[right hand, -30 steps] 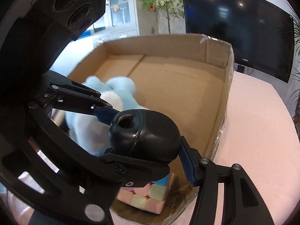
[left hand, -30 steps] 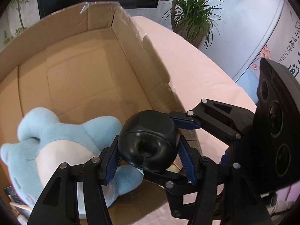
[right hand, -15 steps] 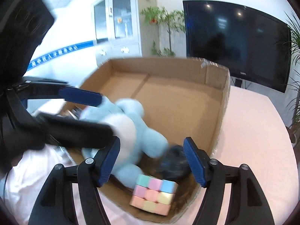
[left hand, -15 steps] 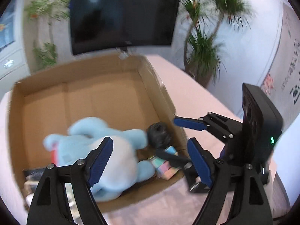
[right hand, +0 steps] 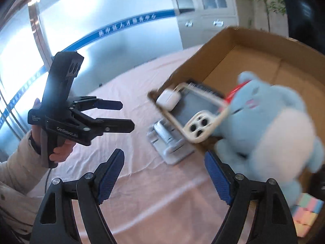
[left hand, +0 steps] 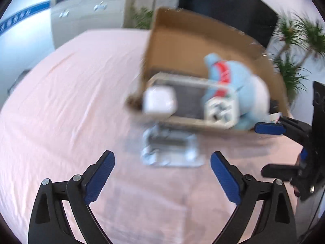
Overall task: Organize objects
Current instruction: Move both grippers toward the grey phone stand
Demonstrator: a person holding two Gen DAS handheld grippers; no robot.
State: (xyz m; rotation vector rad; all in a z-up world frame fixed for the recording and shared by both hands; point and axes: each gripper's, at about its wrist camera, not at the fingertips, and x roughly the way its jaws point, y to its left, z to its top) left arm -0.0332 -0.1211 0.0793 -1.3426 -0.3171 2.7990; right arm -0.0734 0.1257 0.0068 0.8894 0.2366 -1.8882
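- The cardboard box [left hand: 182,40] sits on the pink-covered bench [left hand: 71,81], and it is already filling up: a light-blue plush toy [right hand: 270,128] lies in it, a phone case [right hand: 195,113] rests tilted against the near wall, and a small white earbud case [right hand: 168,99] perches at its upper end.
- A pastel cube [right hand: 306,211] shows at the box's near corner in the right wrist view.
- Just outside the box, flat on the bench, lies a silvery clear-wrapped packet [left hand: 172,148], apparently the next item to be put away.
- The packet's long axis runs roughly along the near wall; motion blur hides which end is which.
- The left tongs [left hand: 162,174] hover short of the packet, blue pads spread and jaws opening, nothing between them.
- The right tongs [right hand: 164,174] are also empty with jaws opening; the packet lies ahead, near their line.
- Risk one: both tongs point toward the same packet, and they could knock each other on the way in.
- Risk two: the packet looks slick and flat, so pads closing from above could slide off or push it along the cloth.
- Risk three: the phone case and earbud case sit precariously on the box wall; a bump against the wall could tip them out.
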